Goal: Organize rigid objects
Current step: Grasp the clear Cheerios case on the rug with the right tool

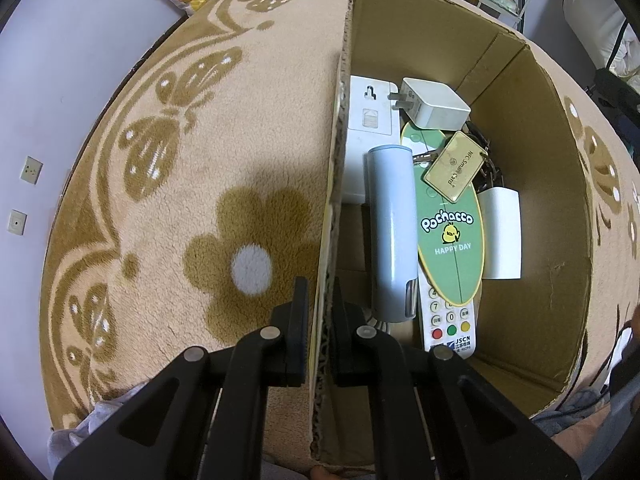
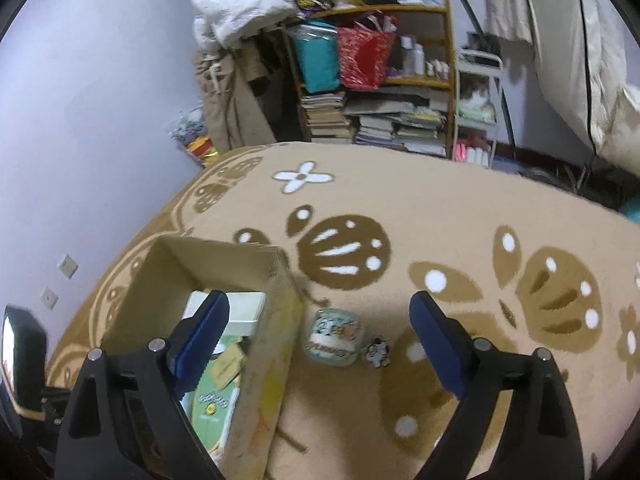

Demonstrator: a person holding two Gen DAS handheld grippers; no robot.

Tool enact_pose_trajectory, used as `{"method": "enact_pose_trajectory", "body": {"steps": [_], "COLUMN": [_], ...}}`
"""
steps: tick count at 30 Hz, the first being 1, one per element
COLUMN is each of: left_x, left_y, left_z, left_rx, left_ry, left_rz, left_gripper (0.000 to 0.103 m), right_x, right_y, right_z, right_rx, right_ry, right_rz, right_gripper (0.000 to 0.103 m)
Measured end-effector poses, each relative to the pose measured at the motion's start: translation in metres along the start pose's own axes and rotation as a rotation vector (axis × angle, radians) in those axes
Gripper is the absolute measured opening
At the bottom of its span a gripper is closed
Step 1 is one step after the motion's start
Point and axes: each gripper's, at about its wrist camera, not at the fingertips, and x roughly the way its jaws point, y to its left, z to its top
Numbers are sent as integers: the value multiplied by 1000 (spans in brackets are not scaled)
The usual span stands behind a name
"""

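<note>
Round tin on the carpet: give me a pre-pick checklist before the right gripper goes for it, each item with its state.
1. Right gripper open wide enough for the round tin: ok, jaws spread well apart.
2. Tin lined up between the jaws: ok, it sits in the gap, nearer the left finger.
3. Tin free of neighbours: not ok, a small figure charm lies right beside it.
4. Cardboard box held steady: ok, left gripper is clamped on its wall.
5. Space in the box: ok, bare floor shows along the right side past the remote.
6. Tin lid secure: cannot tell.
</note>
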Motion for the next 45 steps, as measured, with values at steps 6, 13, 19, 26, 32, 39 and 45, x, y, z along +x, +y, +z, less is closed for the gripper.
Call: {"method": "enact_pose_trajectory", "body": {"steps": [6, 13, 19, 26, 32, 39, 45], "left_x": [0, 0, 0, -1, -1, -1, 0], "left_y": [0, -1, -1, -1, -2, -1, 0], "left_z": [0, -1, -2, -2, -1, 1, 3], "left_rx": [4, 9, 10, 9, 5, 8, 8], "left_ry": [0, -2, -3, -2, 0, 0, 1], "left_rz": [4, 9, 12, 11, 8, 11, 13], "left_gripper": [7, 7, 8, 8, 9, 9, 9], "right_x": [29, 58, 76, 91, 102, 113, 114], "right_y": [-31, -48, -47, -39, -35, -29, -20], "right_z": [-3, -14, -19, -24, -31, -33, -36], "right_rx": [85, 100, 14, -134, -221, -260, -334], "right_ry": [45, 102, 117, 155, 220, 276, 285], "right_rz": [44, 69, 110, 129, 178, 192, 156], "right_gripper": [96, 96, 94, 89, 89, 89, 89]}}
